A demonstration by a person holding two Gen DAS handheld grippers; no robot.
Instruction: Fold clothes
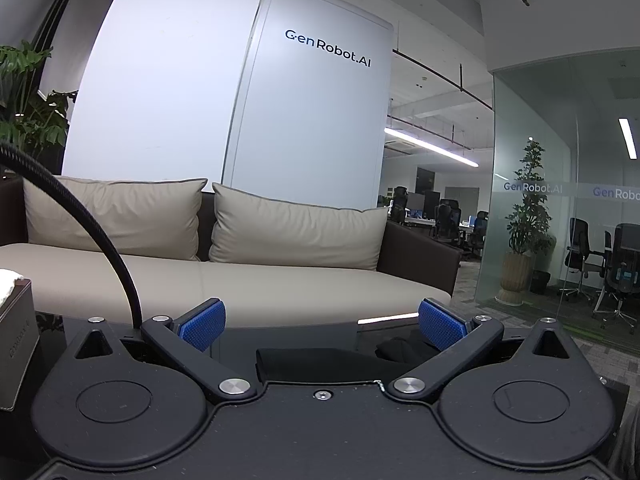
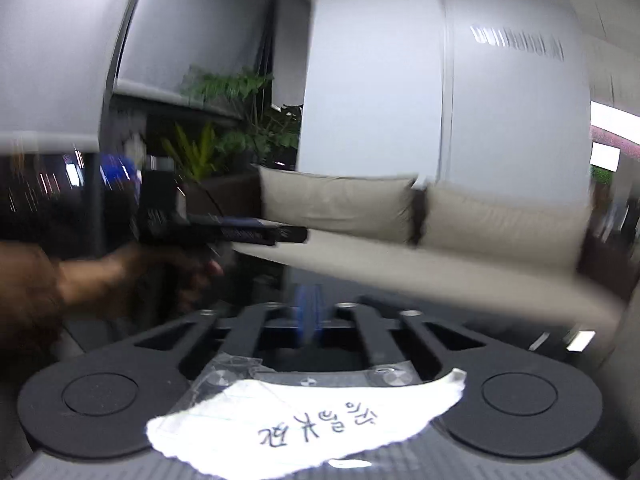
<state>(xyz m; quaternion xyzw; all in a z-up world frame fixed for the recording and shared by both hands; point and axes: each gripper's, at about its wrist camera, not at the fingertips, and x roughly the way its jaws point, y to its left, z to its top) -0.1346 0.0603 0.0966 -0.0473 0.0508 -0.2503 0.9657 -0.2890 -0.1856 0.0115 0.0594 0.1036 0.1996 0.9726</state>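
On a dark glossy bench before a beige leather sofa, the left tongs stand released, textured blue pads apart over folded black cloth, while the right tongs are clenched, holding nothing.

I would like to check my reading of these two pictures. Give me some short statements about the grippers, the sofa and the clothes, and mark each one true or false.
1. The left gripper has its jaws wide apart. True.
2. The right gripper is open. False: its blue pads are pressed together, with nothing visible between them.
3. Dark clothing lies just beyond the left gripper. True.
4. The sofa has red cushions. False: they are beige.
5. A white paper note with handwriting is on the right gripper's body. True.
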